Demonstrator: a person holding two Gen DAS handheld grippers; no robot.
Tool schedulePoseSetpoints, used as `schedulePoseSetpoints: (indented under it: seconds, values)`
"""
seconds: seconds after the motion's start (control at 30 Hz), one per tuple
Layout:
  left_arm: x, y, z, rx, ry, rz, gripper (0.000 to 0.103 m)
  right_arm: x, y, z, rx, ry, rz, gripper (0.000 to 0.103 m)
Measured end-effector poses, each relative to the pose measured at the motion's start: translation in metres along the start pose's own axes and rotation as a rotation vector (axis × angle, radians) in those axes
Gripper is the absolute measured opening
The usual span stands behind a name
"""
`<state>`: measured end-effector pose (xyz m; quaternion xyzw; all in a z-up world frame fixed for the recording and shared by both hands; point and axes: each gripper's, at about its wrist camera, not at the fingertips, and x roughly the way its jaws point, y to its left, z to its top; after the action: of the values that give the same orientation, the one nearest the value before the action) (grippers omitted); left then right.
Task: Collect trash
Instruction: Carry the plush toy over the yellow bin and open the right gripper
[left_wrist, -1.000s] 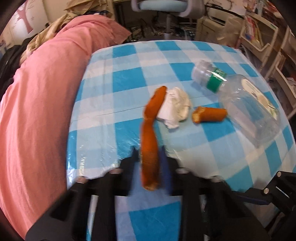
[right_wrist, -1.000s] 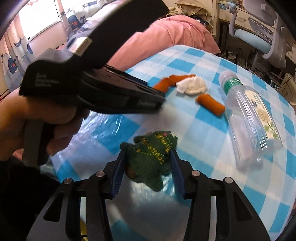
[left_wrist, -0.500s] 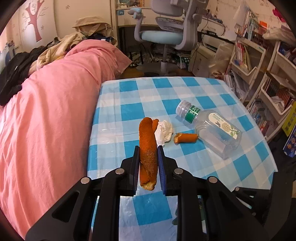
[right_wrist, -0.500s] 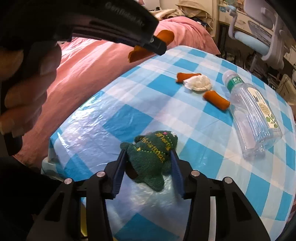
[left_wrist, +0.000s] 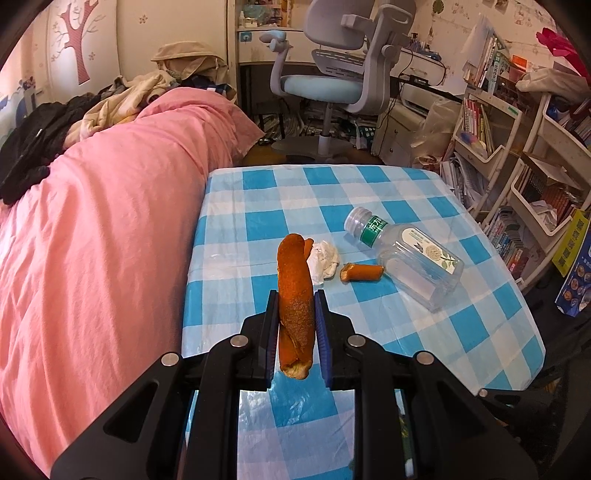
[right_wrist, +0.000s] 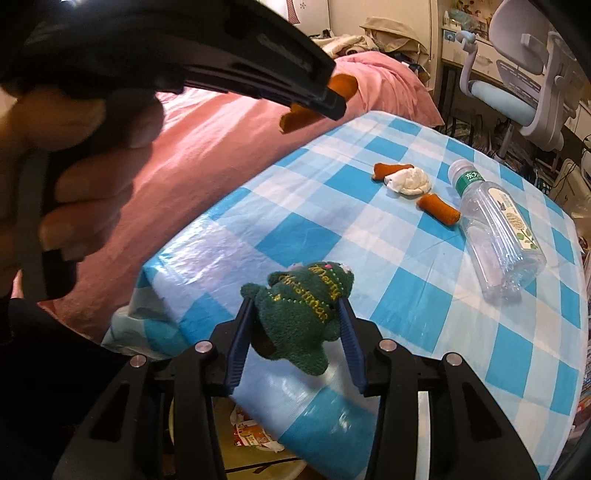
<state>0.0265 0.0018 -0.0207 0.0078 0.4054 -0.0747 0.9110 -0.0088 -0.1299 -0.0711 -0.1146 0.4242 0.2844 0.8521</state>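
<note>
My left gripper (left_wrist: 295, 301) is shut on a long orange peel (left_wrist: 293, 291) and holds it well above the blue checked table (left_wrist: 406, 192). In the right wrist view that peel (right_wrist: 314, 105) pokes out past the left gripper at upper left. My right gripper (right_wrist: 297, 306) is shut on a green Christmas plush toy (right_wrist: 303, 314) above the table's near edge. On the table lie a crumpled white tissue (left_wrist: 324, 258), a short orange peel piece (left_wrist: 362, 272), another peel piece (right_wrist: 388, 170) beside the tissue, and an empty plastic bottle (left_wrist: 410, 260) on its side.
A pink duvet (left_wrist: 103, 240) covers the bed left of the table. An office chair (left_wrist: 332, 77) stands behind the table. Shelves of books (left_wrist: 517, 177) line the right. Below the table's near edge a bin holding wrappers (right_wrist: 255, 439) shows.
My left gripper has lifted the long peel off the table and risen higher and back. My right gripper has stayed shut on the plush toy and drawn back slightly.
</note>
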Motion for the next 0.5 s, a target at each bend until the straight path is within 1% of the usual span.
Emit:
schedulePoseSetpoints:
  seconds: [0.27,0.5]
  values:
    - [-0.007,0.004,-0.001,-0.004,-0.018,-0.005,0.018,-0.021,0.010,-0.010,-0.003,-0.048,0.032,0.045]
    - [-0.007,0.002,0.000,0.005,-0.015,0.001,0.018,-0.025,0.024,-0.015,-0.051,-0.086,0.095,0.045]
